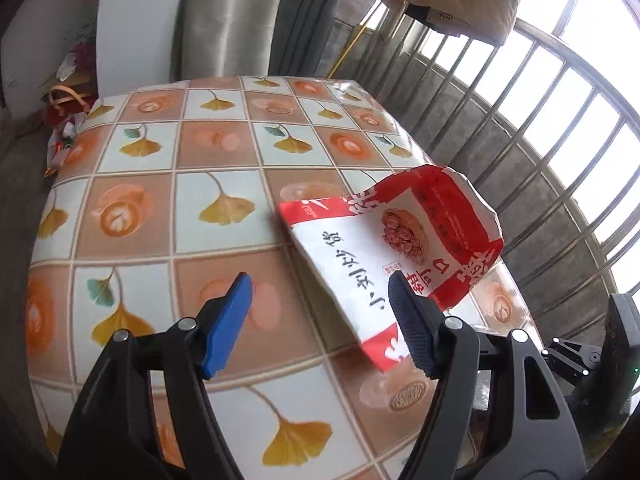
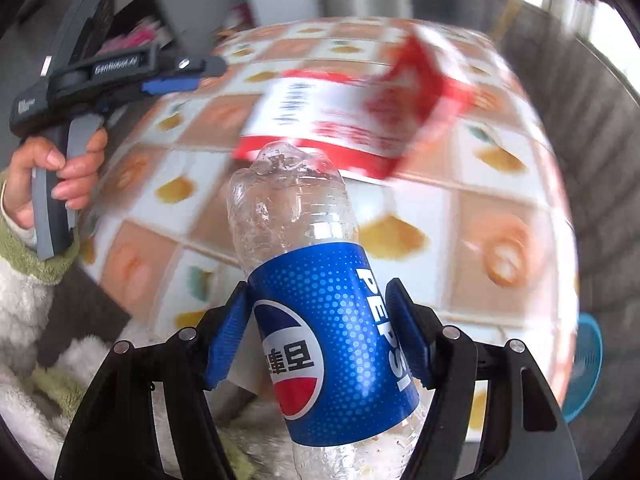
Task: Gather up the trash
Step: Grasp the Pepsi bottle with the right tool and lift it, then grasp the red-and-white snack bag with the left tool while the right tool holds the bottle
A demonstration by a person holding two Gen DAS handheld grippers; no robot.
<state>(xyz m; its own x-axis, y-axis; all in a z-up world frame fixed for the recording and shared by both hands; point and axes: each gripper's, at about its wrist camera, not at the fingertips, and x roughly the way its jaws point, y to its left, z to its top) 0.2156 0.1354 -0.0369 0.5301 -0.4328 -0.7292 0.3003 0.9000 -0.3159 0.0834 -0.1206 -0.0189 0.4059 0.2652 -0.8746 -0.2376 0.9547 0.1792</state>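
Observation:
An empty clear Pepsi bottle [image 2: 328,320] with a blue label sits between the blue pads of my right gripper [image 2: 318,292], which is shut on the label. The bottle's base points away from me, above the table edge. A red and white snack bag [image 1: 384,248] lies open and crumpled on the tiled tablecloth [image 1: 208,152] near the table's right edge; it appears blurred as the bag [image 2: 344,116] in the right wrist view. My left gripper [image 1: 320,316] hovers open over the table, its right finger [image 1: 412,320] overlapping the bag's lower corner. A hand holds that left gripper [image 2: 208,74].
A metal railing [image 1: 540,128] and a concrete wall run along the table's right side. Red bags and wrappers [image 1: 68,112] lie on the floor beyond the table's left corner. A grey curtain [image 1: 224,16] hangs behind. A round blue object [image 2: 586,364] sits low beside the table.

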